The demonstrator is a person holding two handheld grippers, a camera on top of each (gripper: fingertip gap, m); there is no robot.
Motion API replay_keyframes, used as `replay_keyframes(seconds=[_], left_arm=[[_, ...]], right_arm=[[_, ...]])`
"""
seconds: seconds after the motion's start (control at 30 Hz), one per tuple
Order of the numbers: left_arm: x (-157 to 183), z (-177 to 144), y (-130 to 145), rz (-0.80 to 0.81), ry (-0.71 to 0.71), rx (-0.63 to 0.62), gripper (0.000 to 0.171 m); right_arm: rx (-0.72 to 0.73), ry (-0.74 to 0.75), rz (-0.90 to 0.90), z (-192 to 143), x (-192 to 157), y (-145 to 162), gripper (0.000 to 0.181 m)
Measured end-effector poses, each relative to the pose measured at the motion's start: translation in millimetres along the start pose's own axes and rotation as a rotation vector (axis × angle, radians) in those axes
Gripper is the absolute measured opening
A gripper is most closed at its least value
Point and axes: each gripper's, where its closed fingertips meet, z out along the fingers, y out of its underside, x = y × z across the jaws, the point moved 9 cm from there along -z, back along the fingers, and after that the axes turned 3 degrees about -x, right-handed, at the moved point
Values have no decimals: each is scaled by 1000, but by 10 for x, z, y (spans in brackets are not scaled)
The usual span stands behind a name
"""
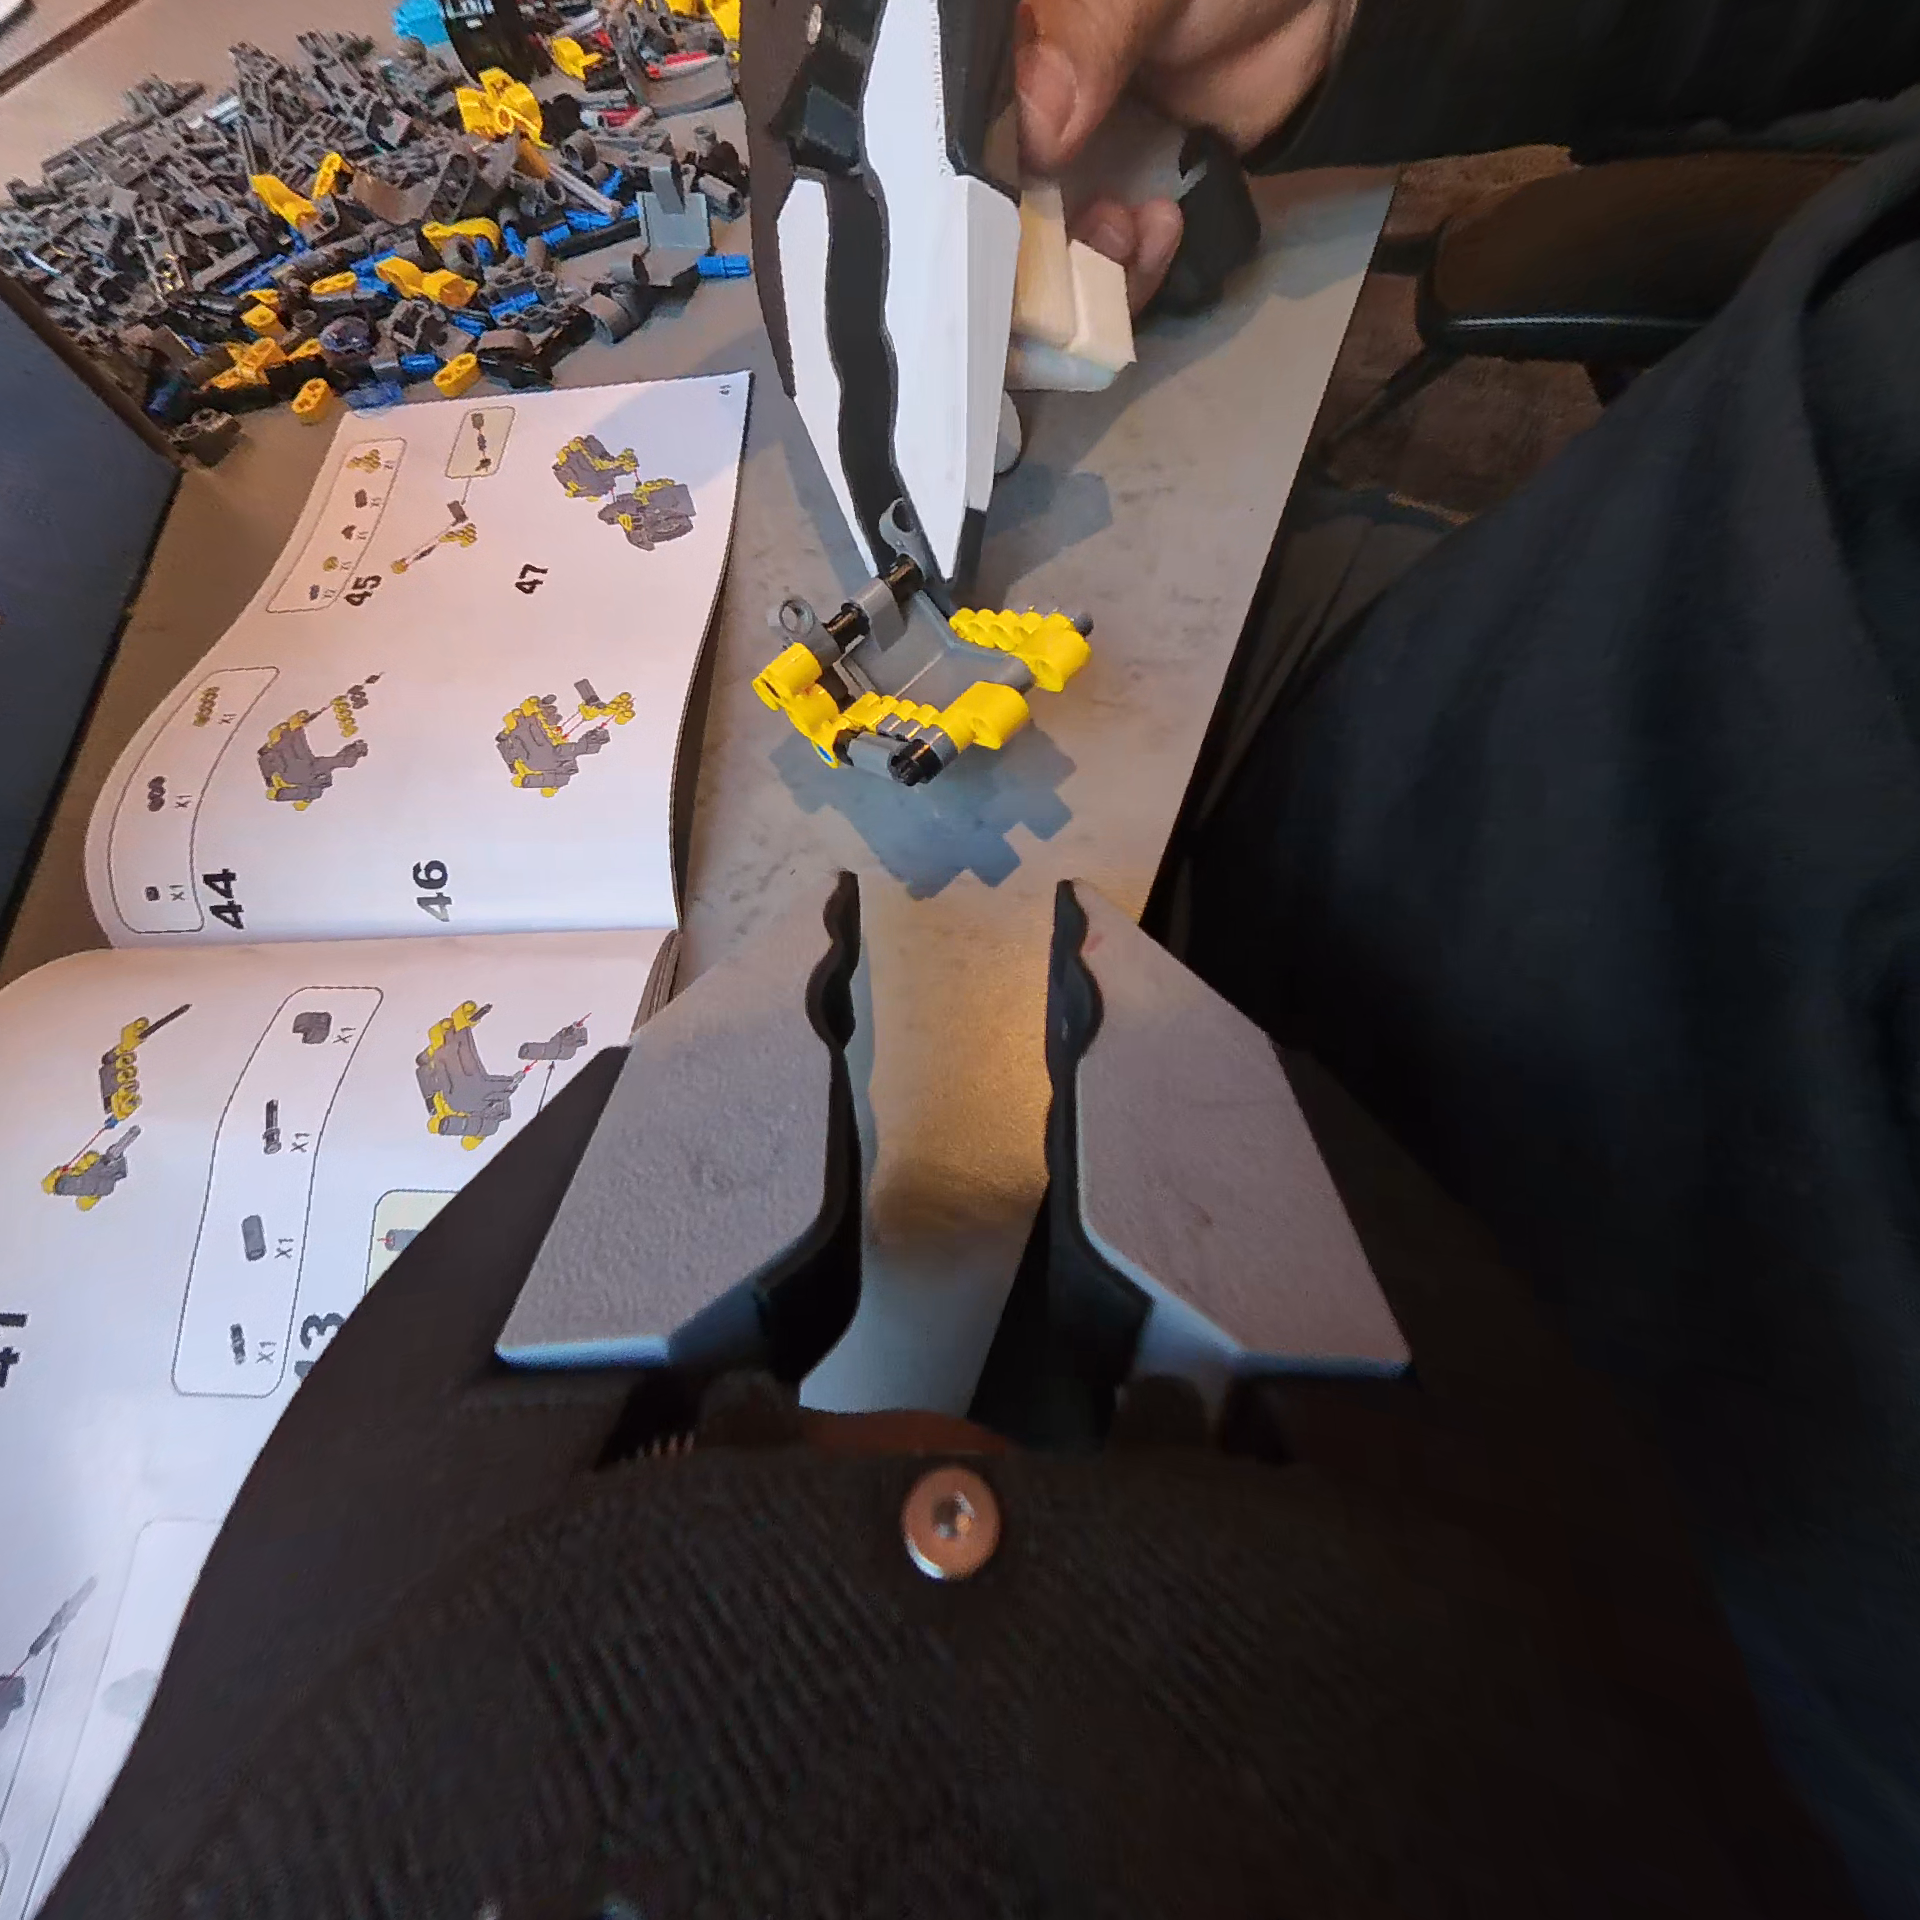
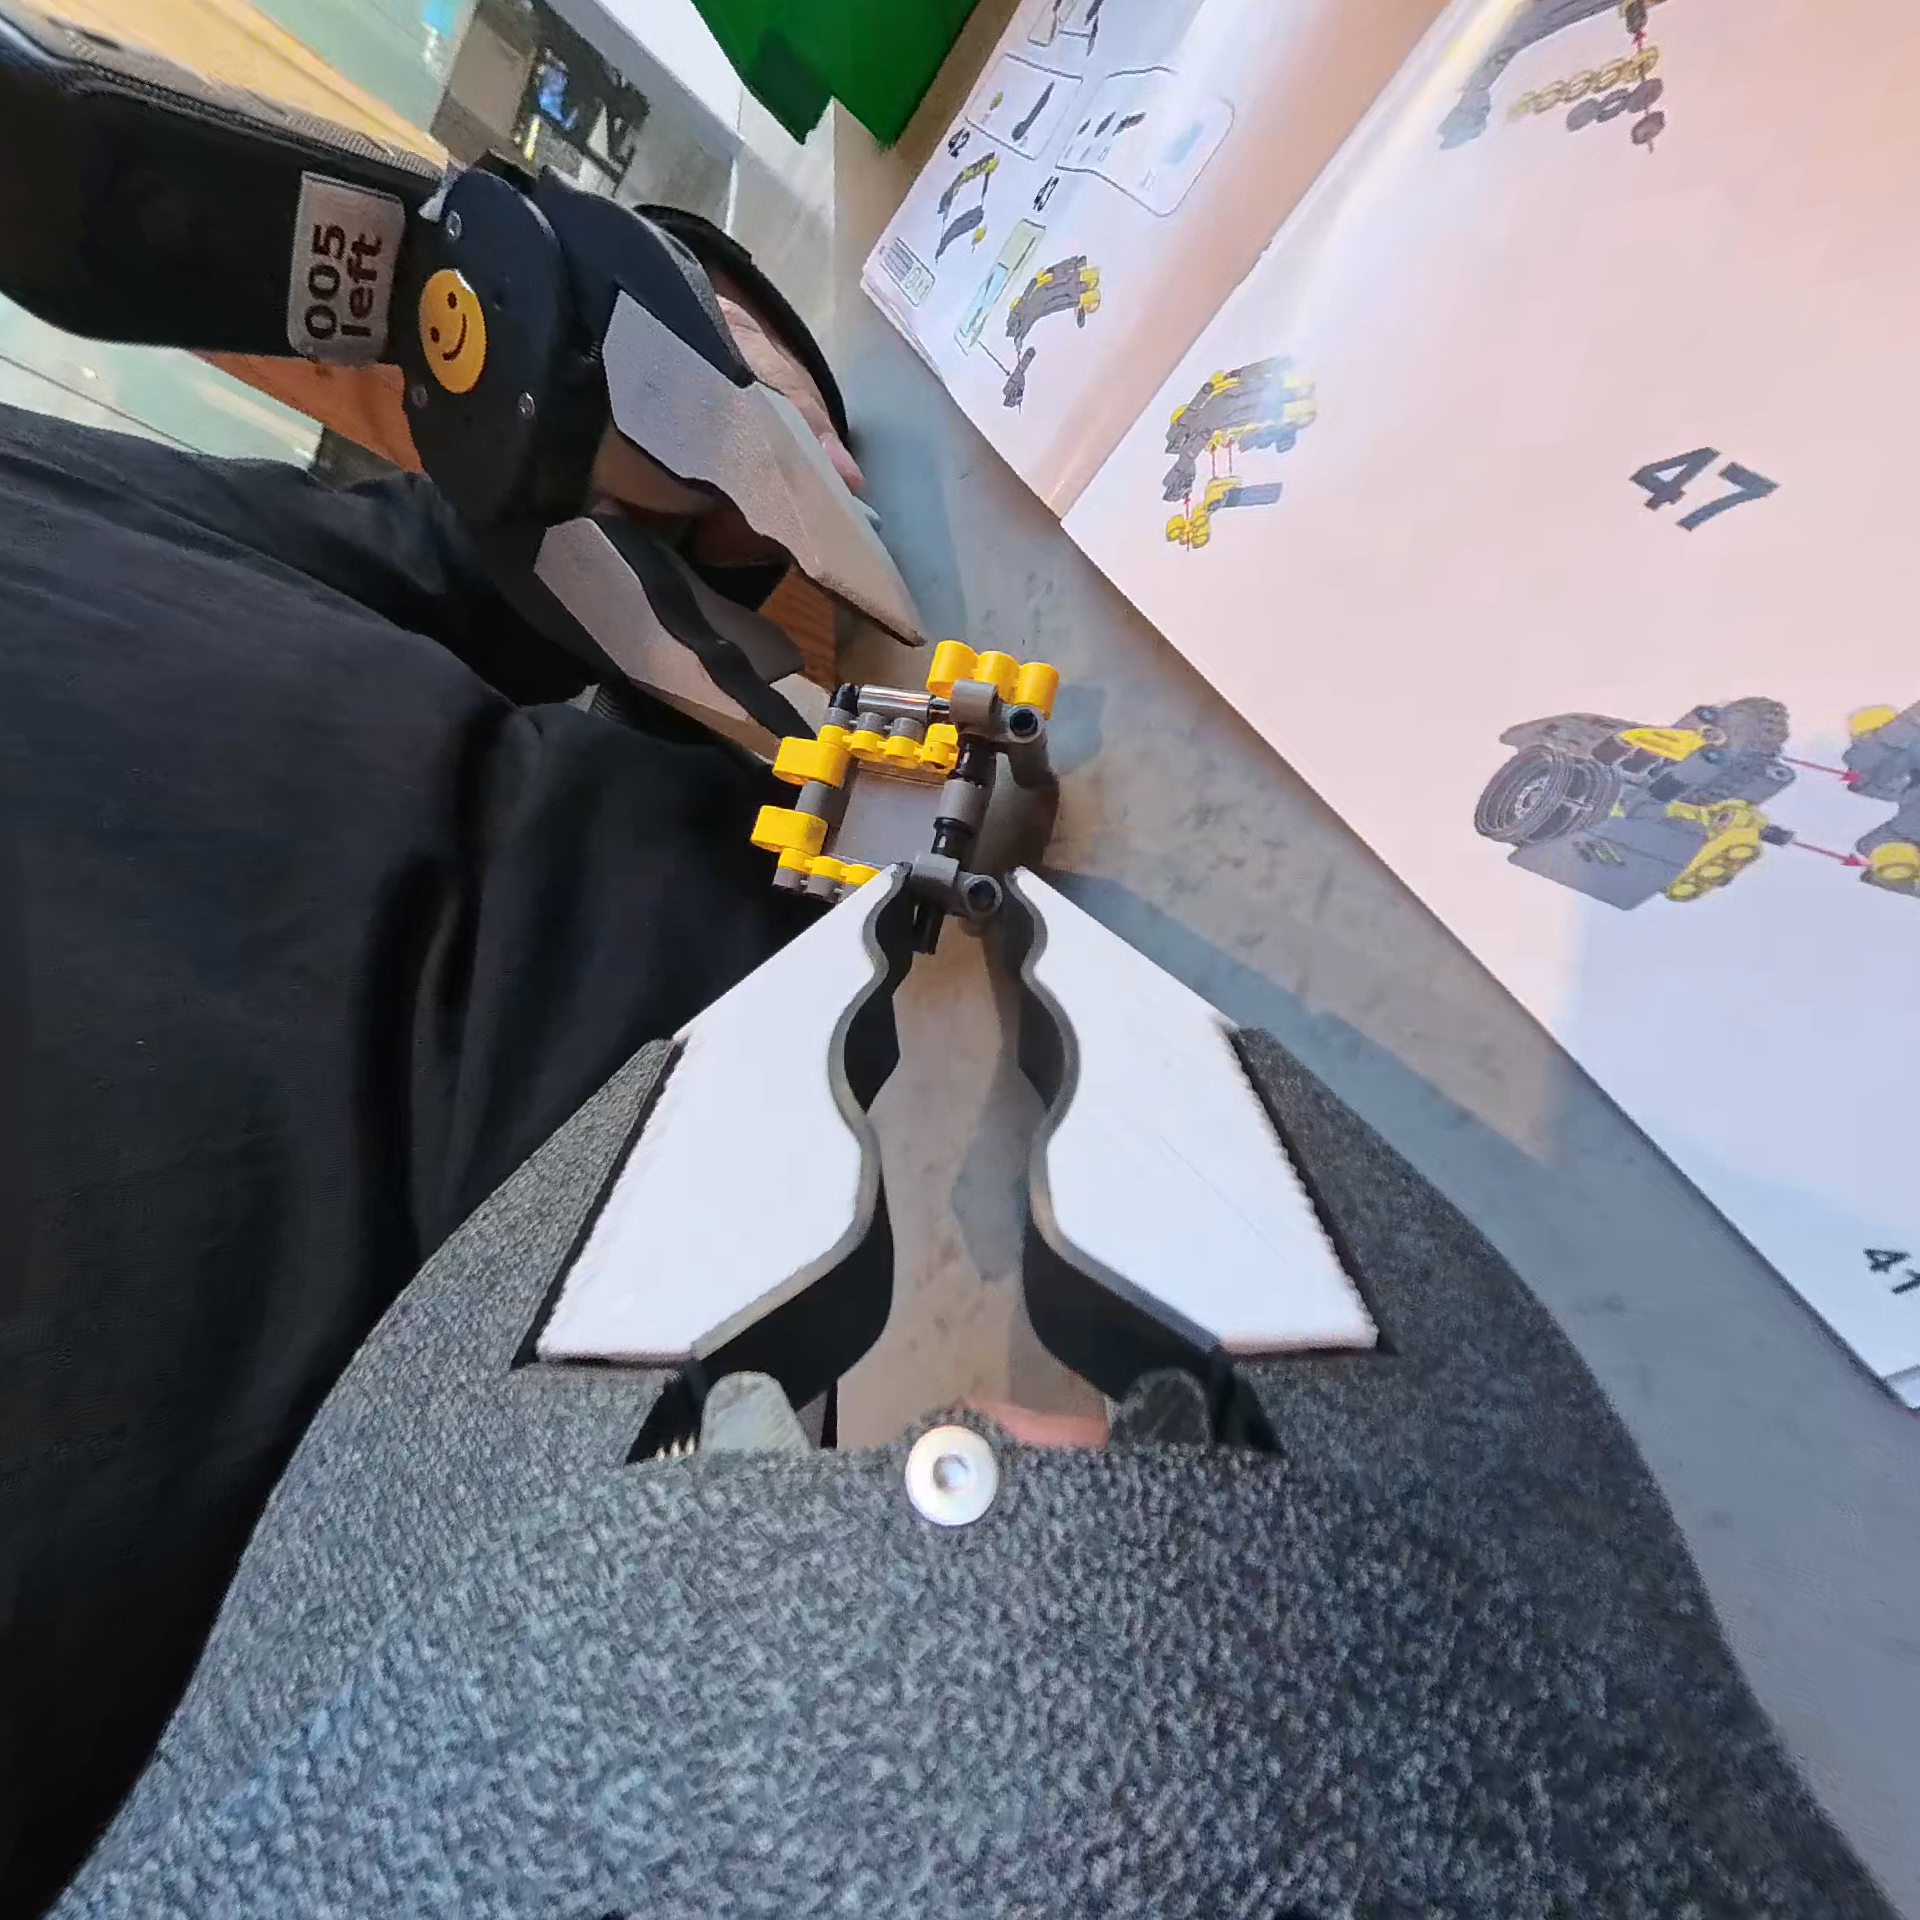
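the small grey connector (image 2: 951, 891) on the yellow-grey brick assembly (image 1: 914, 681) is pinched by the right gripper (image 2: 951, 883) at the very fingertips, so it could probably get twisted off or slip, while the left gripper (image 1: 956, 904) is held apart and empty just short of it on the counter (image 1: 1174, 582).

left gripper (image 1: 956, 894): jaws apart, empty | right gripper (image 2: 951, 883): jaws clamped

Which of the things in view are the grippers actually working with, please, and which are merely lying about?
In use:
- right gripper, tips at the assembly's grey connector
- yellow-and-grey brick assembly
- left gripper, open, nearby

Lying about:
- open instruction booklet
- pile of loose bricks
- grey table
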Motion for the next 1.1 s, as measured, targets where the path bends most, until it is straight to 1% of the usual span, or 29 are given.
replay_keyframes(seconds=[0.13,0.2,0.27,0.4,0.47,0.63,0.7,0.83,0.93,1.0,1.1], left_arm=[[11,16,5,12,0,-15,34],[6,9,2,5,8,-9,34],[-8,-6,-3,-14,25,3,34],[-66,-29,-33,-77,62,32,35],[-97,-20,-74,-98,69,45,35],[-92,102,-184,-101,121,12,34],[-67,149,-223,-93,150,4,33],[-58,179,-246,-84,152,-5,34],[-82,134,-202,-88,109,-8,36],[-87,87,-147,-95,73,-15,36],[-9,55,-67,-106,76,-35,35]], right_arm=[[1,-12,1,-3,6,-4,15],[-3,-8,-27,-3,-10,-12,15],[-8,15,-94,-9,-48,-32,15],[-42,120,-291,8,-166,-63,16],[-65,148,-367,39,-237,-53,16],[-86,238,-499,89,-326,19,20],[-98,273,-524,100,-333,56,21],[-98,295,-531,50,-372,116,32],[-33,331,-512,-102,-409,174,34],[14,348,-482,-196,-441,244,31],[24,357,-467,-222,-509,409,22]])
